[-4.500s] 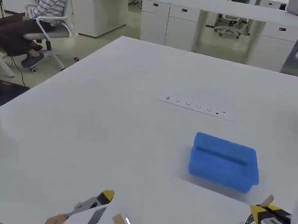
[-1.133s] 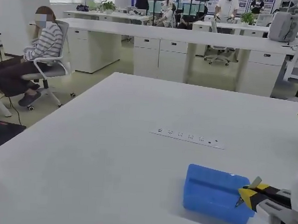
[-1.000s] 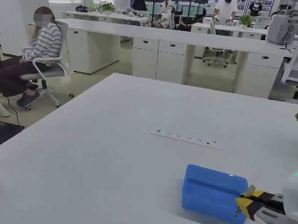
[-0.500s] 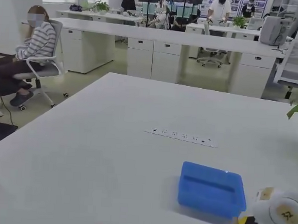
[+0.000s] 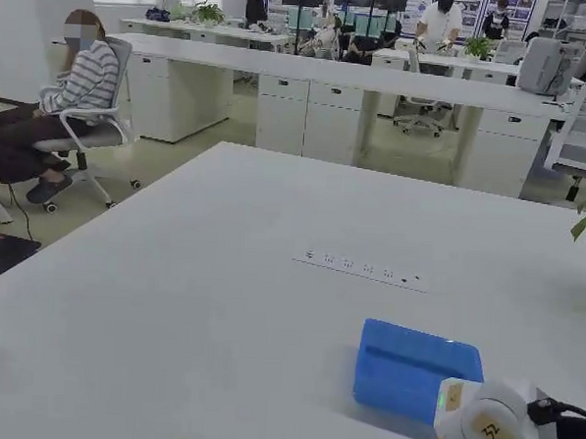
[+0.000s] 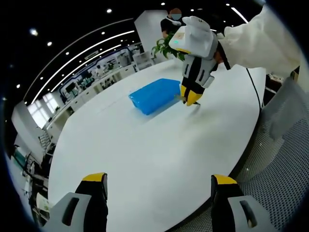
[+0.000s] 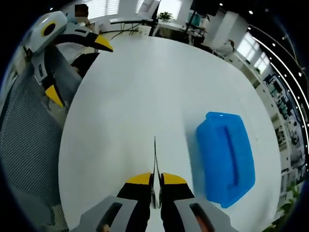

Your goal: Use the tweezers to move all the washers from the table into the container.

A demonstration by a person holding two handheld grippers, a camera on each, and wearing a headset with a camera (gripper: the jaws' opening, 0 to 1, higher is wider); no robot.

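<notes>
Two jaws of the right tool [image 7: 155, 180] pinched the tweezers [image 7: 155, 153] above the surface [image 7: 120, 106], the blue container [image 7: 224, 157] just beside them; the left tool [image 6: 158, 179] stood spread. A slow, low approach would likely serve best.

I've swung my right gripper [image 7: 156, 181] back and tipped it down: the tweezers [image 7: 154, 154] have come off the near corner of the blue container [image 7: 224, 159], which now lies right of the jaws.

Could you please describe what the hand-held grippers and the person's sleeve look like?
The left hand-held gripper and the right hand-held gripper have grey jaws with black and yellow tips. The right one's white rounded body carries a green light. The sleeve is white.
</notes>
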